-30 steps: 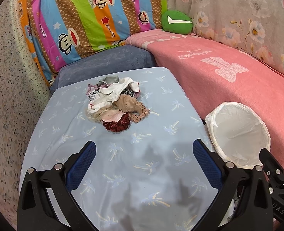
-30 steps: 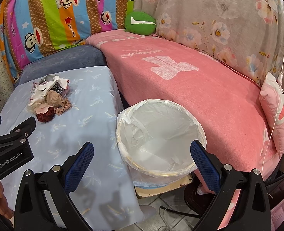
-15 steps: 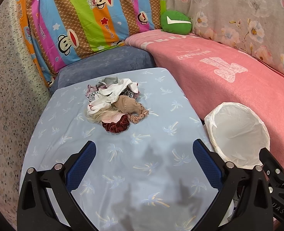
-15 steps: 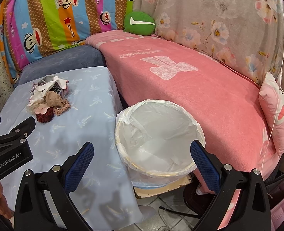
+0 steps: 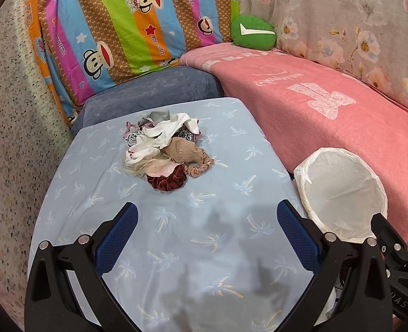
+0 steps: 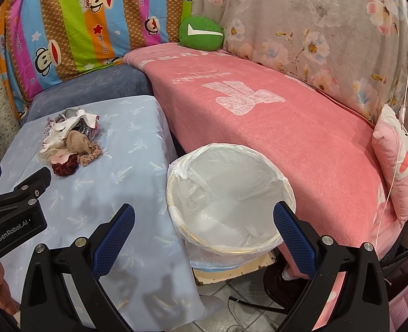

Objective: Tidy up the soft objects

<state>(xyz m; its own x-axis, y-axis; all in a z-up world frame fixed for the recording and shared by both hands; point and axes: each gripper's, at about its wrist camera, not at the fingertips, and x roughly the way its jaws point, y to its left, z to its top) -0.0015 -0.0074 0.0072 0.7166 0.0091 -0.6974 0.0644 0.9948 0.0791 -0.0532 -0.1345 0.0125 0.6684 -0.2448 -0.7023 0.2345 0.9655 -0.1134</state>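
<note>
1. A pile of small garments [image 5: 165,155] is seen lying on the bench [image 5: 193,249], which is covered by a pale blue cloth printed with palm trees. The pile sits towards the far half of the bench, well apart from both grippers.
2. White, tan, grey, pink and patterned pieces are heaped together; a dark red piece [image 5: 166,180] is found at the near edge of the pile. Single garments cannot be told apart with confidence, since they are tangled and small in both views.
3. The left gripper [image 5: 205,231] is held above the near part of the bench, its jaws spread wide with nothing between them.
4. The right gripper [image 6: 202,231] is held over the near rim of a round bin [image 6: 229,193] lined with a white plastic bag; its jaws are likewise spread wide and nothing is gripped.
5. The bin is placed just beside the right edge of the bench, in front of a sofa covered by a pink blanket [image 6: 273,121].
6. A green cushion [image 6: 201,35] is seen at the back of the sofa, beside a striped cartoon-monkey cover [image 5: 126,33].
</note>
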